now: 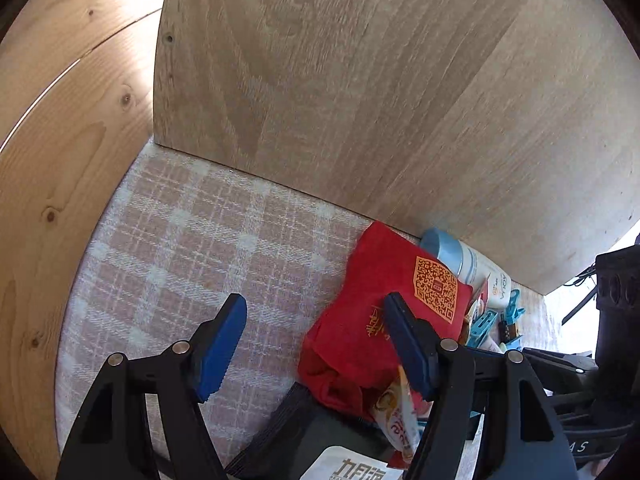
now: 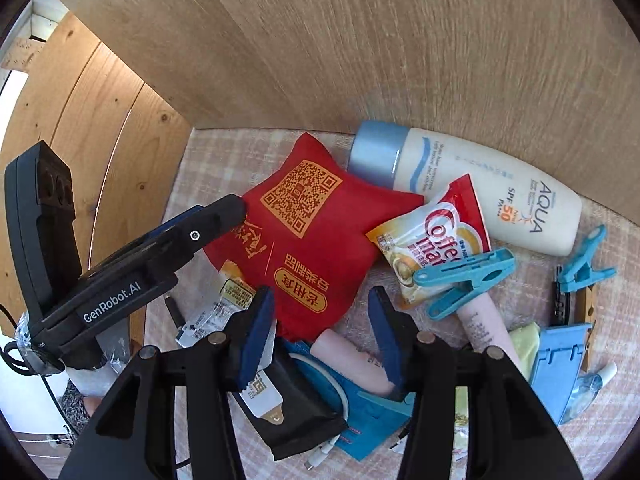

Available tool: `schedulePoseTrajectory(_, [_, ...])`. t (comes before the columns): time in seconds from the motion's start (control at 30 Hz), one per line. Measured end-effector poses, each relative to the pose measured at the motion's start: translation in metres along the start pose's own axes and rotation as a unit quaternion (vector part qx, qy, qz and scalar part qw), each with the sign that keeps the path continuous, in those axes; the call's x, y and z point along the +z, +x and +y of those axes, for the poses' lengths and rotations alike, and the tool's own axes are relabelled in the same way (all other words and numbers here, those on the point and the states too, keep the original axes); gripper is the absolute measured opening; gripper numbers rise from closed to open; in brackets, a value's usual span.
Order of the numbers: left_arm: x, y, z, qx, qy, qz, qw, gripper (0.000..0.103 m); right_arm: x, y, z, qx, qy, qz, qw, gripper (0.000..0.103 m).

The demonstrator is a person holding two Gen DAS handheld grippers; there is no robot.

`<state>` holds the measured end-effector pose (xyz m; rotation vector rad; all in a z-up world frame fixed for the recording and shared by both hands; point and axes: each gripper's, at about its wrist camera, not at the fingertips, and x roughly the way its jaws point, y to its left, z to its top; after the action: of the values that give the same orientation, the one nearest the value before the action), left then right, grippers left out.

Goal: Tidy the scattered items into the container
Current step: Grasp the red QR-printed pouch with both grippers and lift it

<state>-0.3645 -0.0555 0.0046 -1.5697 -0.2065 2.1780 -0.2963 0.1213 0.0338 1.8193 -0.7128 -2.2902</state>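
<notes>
Clutter is seen piled on a checked cloth against a wooden panel, and no container can be made out in either view, so by the look of it the tidying is hardly begun and nearly everything is left to be moved. The red pouch lies in the middle of the heap, with a sunscreen bottle behind it, touching the panel, and a coffee creamer sachet wedged between the two. The left gripper is held with its fingers spread; its right finger is over the red pouch's edge, the other over bare cloth, and nothing is pinched. The right gripper is likewise spread, hovering over a pink tube that lies between the fingers without being pressed. Around these, blue clothes pegs, a black wallet, a blue pouch and a small white sachet are crowded together. The overlapping items are judged to be the main hindrance: the tube is partly covered by the peg and the wallet lies just beside it.
</notes>
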Motion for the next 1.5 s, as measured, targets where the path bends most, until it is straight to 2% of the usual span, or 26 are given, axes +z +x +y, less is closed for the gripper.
schedulePoseTrajectory(0.2, [-0.006,0.012,-0.002,-0.049,-0.012,0.023,0.9984,0.066,0.006,0.009,-0.005,0.017,0.009,-0.007,1.0,0.048])
schedulePoseTrajectory(0.3, [-0.016,0.016,-0.01,-0.061,-0.005,0.034,0.9975,0.062,0.003,0.008,-0.002,0.008,-0.007,-0.013,1.0,0.044])
schedulePoseTrajectory(0.53, [-0.042,0.015,-0.026,-0.064,-0.011,0.036,0.9973,0.062,-0.018,-0.001,-0.005,-0.009,-0.029,-0.01,0.999,0.038])
schedulePoseTrajectory(0.77, [-0.091,0.009,-0.059,-0.066,-0.002,0.052,0.9965,0.061,-0.065,-0.022,-0.022,-0.02,-0.057,0.011,0.998,0.036])
schedulePoseTrajectory(1.13, [-0.204,-0.014,-0.14,-0.075,0.013,0.062,0.9951,0.06,-0.171,-0.077,-0.061,-0.041,-0.103,0.041,0.993,0.036])
schedulePoseTrajectory(1.27, [-0.22,-0.035,-0.171,-0.075,0.026,0.042,0.996,0.06,-0.197,-0.111,-0.071,-0.046,-0.121,0.023,0.991,0.036])
schedulePoseTrajectory(1.5, [-0.223,-0.085,-0.216,-0.07,0.062,0.001,0.9956,0.06,-0.211,-0.167,-0.072,-0.054,-0.152,-0.026,0.987,0.036])
